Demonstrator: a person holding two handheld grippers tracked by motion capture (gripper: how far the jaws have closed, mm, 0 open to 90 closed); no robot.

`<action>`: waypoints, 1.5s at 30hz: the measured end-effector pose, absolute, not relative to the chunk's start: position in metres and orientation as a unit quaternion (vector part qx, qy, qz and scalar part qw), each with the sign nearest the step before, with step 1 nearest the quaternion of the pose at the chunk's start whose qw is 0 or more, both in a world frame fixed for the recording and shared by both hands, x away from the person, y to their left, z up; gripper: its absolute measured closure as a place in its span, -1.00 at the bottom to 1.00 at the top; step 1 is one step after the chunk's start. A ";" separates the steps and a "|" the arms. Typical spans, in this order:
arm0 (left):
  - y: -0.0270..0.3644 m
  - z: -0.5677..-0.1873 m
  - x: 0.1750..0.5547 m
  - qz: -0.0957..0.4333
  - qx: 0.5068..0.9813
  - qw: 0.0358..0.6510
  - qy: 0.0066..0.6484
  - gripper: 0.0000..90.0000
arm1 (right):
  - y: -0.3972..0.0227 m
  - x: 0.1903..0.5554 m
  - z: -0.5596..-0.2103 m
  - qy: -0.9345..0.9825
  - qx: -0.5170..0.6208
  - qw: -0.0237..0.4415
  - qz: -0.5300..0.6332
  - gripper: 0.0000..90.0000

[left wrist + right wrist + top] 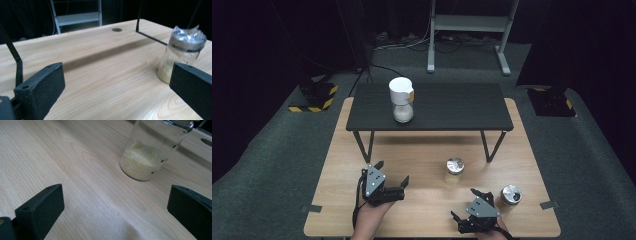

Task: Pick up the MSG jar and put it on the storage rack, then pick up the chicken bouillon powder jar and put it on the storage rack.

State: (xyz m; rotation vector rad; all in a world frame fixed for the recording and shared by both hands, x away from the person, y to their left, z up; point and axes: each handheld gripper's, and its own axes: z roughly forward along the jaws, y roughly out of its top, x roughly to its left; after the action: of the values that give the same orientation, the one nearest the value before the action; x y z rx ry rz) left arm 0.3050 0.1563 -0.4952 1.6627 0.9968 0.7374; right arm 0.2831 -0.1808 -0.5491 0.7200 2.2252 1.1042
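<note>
Resting place: both tools sit low over the near edge of the wooden desk (422, 155), each in a person's hand that comes in from the bottom of the high view.
Left tool (392, 179): jaws spread wide, holding nothing; in the left gripper view (117, 82) bare wood lies between them.
Right tool (464, 204): jaws likewise spread wide and gripping nothing; in the right gripper view (115, 202) bare wood grain lies between the two black pads.
Middle jar (454, 171): stands upright on the desk between the two tools and a little beyond them, touched by neither; clear glass, foil-covered top, pale yellow grains in the bottom. In the left gripper view (181, 53) it stands ahead on the right, just past the right-hand jaw.
Right jar (510, 198): upright with a shiny top, just beside the right tool on its outer side, near the desk's right edge.
Jar in the right gripper view (152, 150): clear glass, about a third full of fine yellow grains, ahead of the open jaws and apart from them; which of the two jars it is I cannot tell.
Black shelf (462, 107): a low dark stand on thin legs across the far half of the desk.
White-topped jar (402, 100): upright on the shelf's left part, well apart from both tools.
</note>
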 end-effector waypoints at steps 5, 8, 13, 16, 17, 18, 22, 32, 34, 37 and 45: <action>0.158 -0.507 0.301 0.301 0.691 0.505 0.420 -0.99 | -0.181 0.283 -0.549 0.827 0.265 0.278 0.411 -1.00; 0.158 -0.515 0.298 0.295 0.697 0.499 0.423 -0.99 | -0.180 0.283 -0.549 0.828 0.265 0.277 0.410 -1.00; 0.158 -0.529 0.295 0.287 0.709 0.484 0.426 -0.99 | -0.180 0.283 -0.549 0.827 0.266 0.277 0.410 -1.00; 0.157 -0.534 0.293 0.287 0.720 0.469 0.422 -0.99 | -0.180 0.283 -0.549 0.827 0.269 0.276 0.409 -1.00; 0.157 -0.536 0.293 0.289 0.725 0.464 0.419 -0.99 | -0.180 0.283 -0.549 0.827 0.270 0.276 0.409 -1.00; 0.157 -0.537 0.292 0.289 0.729 0.459 0.417 -0.99 | -0.180 0.283 -0.549 0.827 0.269 0.276 0.409 -1.00; 0.155 -0.542 0.292 0.286 0.740 0.450 0.411 -0.99 | -0.180 0.283 -0.549 0.827 0.270 0.280 0.407 -1.00; 0.143 -0.548 0.291 0.290 0.766 0.423 0.388 -0.99 | -0.178 0.284 -0.550 0.830 0.269 0.280 0.401 -1.00; 0.139 -0.548 0.291 0.293 0.777 0.406 0.380 -0.99 | -0.179 0.283 -0.550 0.830 0.266 0.280 0.403 -1.00; 0.135 -0.549 0.291 0.306 0.779 0.393 0.381 -0.97 | -0.179 0.283 -0.550 0.830 0.262 0.278 0.406 -1.00; 0.134 -0.549 0.283 0.325 0.775 0.401 0.364 -0.97 | -0.179 0.281 -0.550 0.826 0.258 0.286 0.412 -1.00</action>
State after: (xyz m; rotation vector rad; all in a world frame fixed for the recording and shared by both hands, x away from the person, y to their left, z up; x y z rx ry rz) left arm 0.2833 0.1341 -0.5490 1.9611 0.9203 0.8215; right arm 0.2809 -0.1794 -0.5497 0.6901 2.2085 1.1003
